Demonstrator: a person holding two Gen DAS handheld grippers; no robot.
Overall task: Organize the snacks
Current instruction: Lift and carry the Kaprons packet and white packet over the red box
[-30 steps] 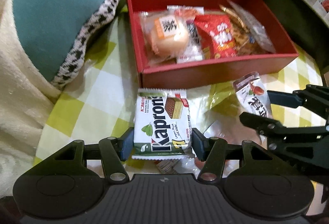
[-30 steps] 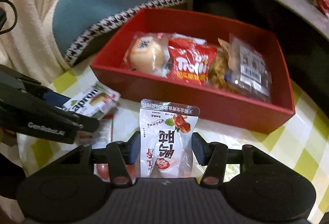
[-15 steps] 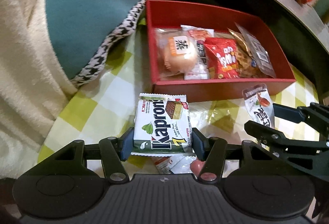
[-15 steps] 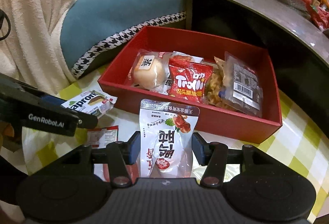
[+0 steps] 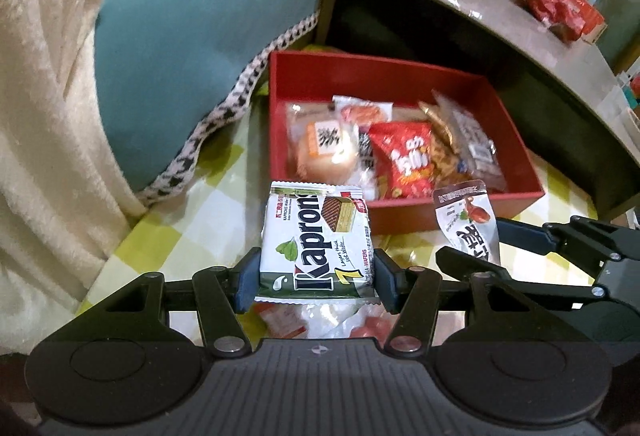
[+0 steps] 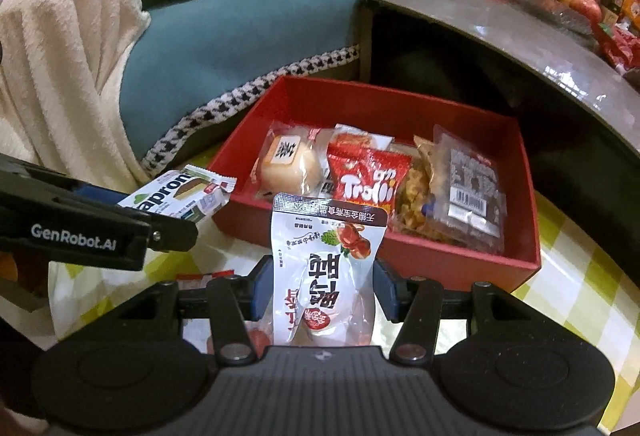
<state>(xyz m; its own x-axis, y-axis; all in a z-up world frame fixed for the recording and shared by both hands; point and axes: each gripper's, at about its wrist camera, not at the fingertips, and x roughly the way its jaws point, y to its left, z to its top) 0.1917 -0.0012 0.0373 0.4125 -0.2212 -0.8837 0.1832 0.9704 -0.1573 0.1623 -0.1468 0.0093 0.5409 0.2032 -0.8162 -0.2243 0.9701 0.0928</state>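
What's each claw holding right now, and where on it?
Left claw: Kaprons wafer pack, pinched across its lower side edges. Right claw: white pouch, gripped at its lower sides.

Here is the left gripper (image 5: 316, 276), all matte black plastic, with a broad ribbed housing across the bottom of its own view and a small crosshair mark at the centre. Two round raised discs sit on either side. Angled link bars run forward, each pinned with a shiny silver rivet. The fingers (image 5: 247, 282) end in dark blue pads. Over in the other view, the right gripper (image 6: 324, 286) is the same build: black ribbed body, twin discs, silver rivets, blue pads. Along the side of the left one reads white lettering, "GenRobot.AI", beside a small silver screw.
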